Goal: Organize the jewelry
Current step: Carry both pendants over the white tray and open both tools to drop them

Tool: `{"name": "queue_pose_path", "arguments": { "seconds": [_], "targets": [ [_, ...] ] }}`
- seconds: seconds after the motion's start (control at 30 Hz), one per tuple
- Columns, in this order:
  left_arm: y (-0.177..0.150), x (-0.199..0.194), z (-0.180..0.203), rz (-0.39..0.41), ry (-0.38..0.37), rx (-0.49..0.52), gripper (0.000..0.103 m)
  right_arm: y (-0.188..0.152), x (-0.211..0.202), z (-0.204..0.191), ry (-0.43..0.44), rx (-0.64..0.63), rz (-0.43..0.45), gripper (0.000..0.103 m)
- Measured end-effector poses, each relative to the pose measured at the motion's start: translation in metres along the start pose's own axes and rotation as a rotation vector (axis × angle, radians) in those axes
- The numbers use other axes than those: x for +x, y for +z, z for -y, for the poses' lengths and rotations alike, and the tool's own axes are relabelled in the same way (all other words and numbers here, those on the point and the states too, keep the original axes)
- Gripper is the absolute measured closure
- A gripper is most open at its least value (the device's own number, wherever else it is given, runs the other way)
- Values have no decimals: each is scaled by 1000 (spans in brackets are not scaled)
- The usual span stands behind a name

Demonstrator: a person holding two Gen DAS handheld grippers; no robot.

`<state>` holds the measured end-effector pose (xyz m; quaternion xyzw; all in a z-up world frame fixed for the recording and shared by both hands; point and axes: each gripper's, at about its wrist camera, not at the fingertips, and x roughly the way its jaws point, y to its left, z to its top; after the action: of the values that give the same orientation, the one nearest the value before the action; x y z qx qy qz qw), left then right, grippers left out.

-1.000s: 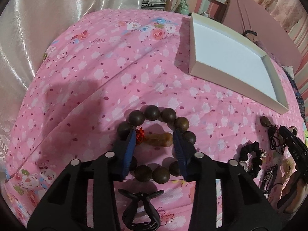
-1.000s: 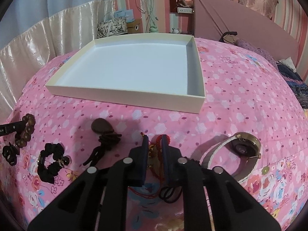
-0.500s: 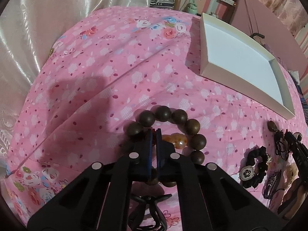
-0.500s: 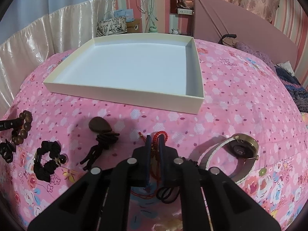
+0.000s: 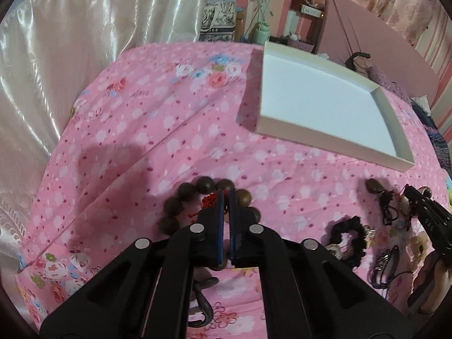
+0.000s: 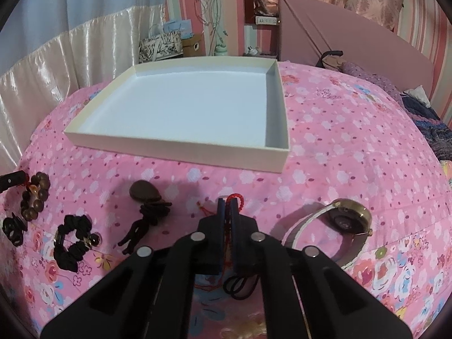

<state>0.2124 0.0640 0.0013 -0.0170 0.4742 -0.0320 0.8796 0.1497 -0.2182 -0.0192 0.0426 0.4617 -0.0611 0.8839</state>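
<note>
My left gripper (image 5: 226, 195) is shut on a brown wooden bead bracelet (image 5: 180, 197) with a red knot and lifts it off the pink floral bedspread. My right gripper (image 6: 228, 203) is shut on a red cord bracelet (image 6: 236, 197), held just above the bedspread. An empty white shallow tray (image 6: 180, 148) lies beyond both; it also shows in the left wrist view (image 5: 296, 135). The bead bracelet also shows at the left edge of the right wrist view (image 6: 35, 197), and the right gripper at the right of the left wrist view (image 5: 408, 192).
On the bedspread lie a black scrunchie (image 6: 70, 240), a brown pendant on black cord (image 6: 144, 193), a black hair claw (image 6: 12, 227), a gold watch with a white strap (image 6: 347, 219) and black hair ties (image 6: 240, 285). A pink headboard (image 6: 339, 36) and cream curtain (image 5: 70, 42) border the bed.
My left gripper closed on the bead bracelet and lifted it toward the tray. My right gripper closed tighter on the red cord and raised it slightly.
</note>
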Motion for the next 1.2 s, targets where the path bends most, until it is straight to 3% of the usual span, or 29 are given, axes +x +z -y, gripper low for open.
{"name": "queue_pose_path", "arguments": {
  "seconds": [0.43, 0.63, 0.93, 1.2],
  "targets": [
    [35, -35, 48, 54, -79, 54, 103, 25, -11, 6, 47, 19, 10, 100],
    [62, -32, 81, 61, -113, 75, 103, 58, -16, 1, 61, 6, 46, 100],
    [125, 3, 128, 73, -186, 92, 103, 140, 1, 1, 54, 11, 116, 100],
    [186, 68, 153, 57, -184, 111, 103, 211, 70, -3, 44, 32, 92, 100]
  ]
}}
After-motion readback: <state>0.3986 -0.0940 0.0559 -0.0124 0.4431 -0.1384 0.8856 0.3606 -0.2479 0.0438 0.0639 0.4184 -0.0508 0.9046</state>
